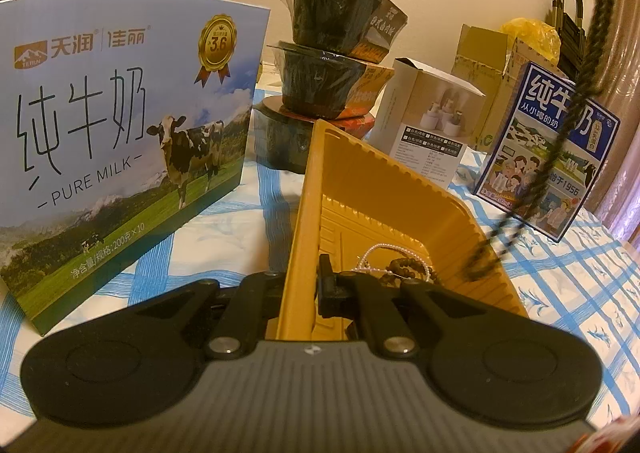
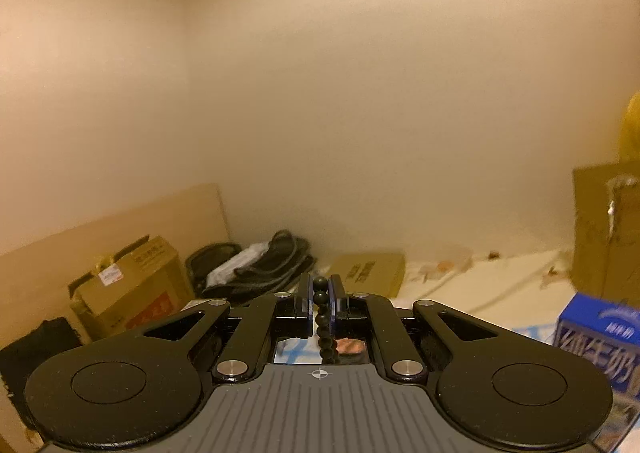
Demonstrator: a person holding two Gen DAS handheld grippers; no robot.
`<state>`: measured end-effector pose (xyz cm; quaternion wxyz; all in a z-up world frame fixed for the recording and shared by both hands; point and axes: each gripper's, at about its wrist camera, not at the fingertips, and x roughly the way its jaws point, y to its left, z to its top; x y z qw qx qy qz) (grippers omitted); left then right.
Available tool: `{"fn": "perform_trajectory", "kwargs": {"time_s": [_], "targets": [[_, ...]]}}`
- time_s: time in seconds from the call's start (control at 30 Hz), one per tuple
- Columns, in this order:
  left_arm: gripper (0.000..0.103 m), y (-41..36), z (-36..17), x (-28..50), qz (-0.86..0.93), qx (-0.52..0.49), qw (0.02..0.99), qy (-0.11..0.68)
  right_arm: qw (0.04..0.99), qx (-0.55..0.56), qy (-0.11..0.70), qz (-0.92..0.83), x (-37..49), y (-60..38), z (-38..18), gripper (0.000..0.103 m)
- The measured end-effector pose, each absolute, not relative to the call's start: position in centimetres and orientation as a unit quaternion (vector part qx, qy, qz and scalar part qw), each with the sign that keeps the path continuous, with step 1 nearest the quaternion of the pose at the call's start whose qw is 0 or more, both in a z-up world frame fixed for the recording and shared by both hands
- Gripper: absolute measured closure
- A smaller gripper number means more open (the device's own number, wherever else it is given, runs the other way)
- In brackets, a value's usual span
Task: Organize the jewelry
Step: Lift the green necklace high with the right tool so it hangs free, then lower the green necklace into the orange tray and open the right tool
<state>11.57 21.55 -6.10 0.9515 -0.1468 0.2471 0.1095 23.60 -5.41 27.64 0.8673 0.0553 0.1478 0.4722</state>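
Note:
My left gripper (image 1: 298, 285) is shut on the near wall of a yellow plastic tray (image 1: 360, 189) that stands on the checked cloth. In the tray lie a white pearl strand (image 1: 376, 253) and a brown bead bracelet (image 1: 408, 267). A long black bead necklace (image 1: 560, 125) hangs down from the upper right, its blurred lower end at the tray's right rim. My right gripper (image 2: 320, 293) is held high, facing the wall, and is shut on the black bead necklace (image 2: 322, 317), whose beads run down between the fingers.
A big milk carton box (image 1: 120, 141) stands left of the tray. Stacked black bowls (image 1: 324, 69), a white box (image 1: 428, 121), cardboard boxes (image 1: 480, 65) and a blue milk box (image 1: 548, 149) stand behind and right. The blue-checked cloth (image 1: 580, 293) covers the table.

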Motion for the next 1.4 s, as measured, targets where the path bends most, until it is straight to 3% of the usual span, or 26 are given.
{"fn": "perform_trajectory", "kwargs": {"time_s": [0.67,1.23,1.3,1.33,1.37,1.4], "targets": [[0.098,21.5,-6.0,11.5,0.109,-0.150,0.952,0.245,0.813,0.027,0.374,0.444,27.7,4.0,9.1,0.096],[0.098,21.6,-6.1,11.5,0.109,-0.153,0.951,0.246,0.804,-0.014,0.457,0.379,28.7,6.0,-1.6,0.094],[0.098,21.6,-6.1,11.5,0.109,-0.153,0.951,0.245,0.808,-0.025,0.456,0.372,28.8,6.0,-2.0,0.075],[0.098,21.7,-6.1,11.5,0.109,-0.153,0.951,0.246,0.812,-0.029,0.453,0.368,28.8,6.0,-2.0,0.048],[0.098,21.7,-6.1,11.5,0.109,-0.153,0.951,0.245,0.818,-0.032,0.446,0.363,28.7,5.8,-1.9,0.031],[0.098,21.7,-6.1,11.5,0.109,-0.154,0.951,0.246,0.826,-0.032,0.436,0.357,28.6,5.5,-1.7,0.030]]}}
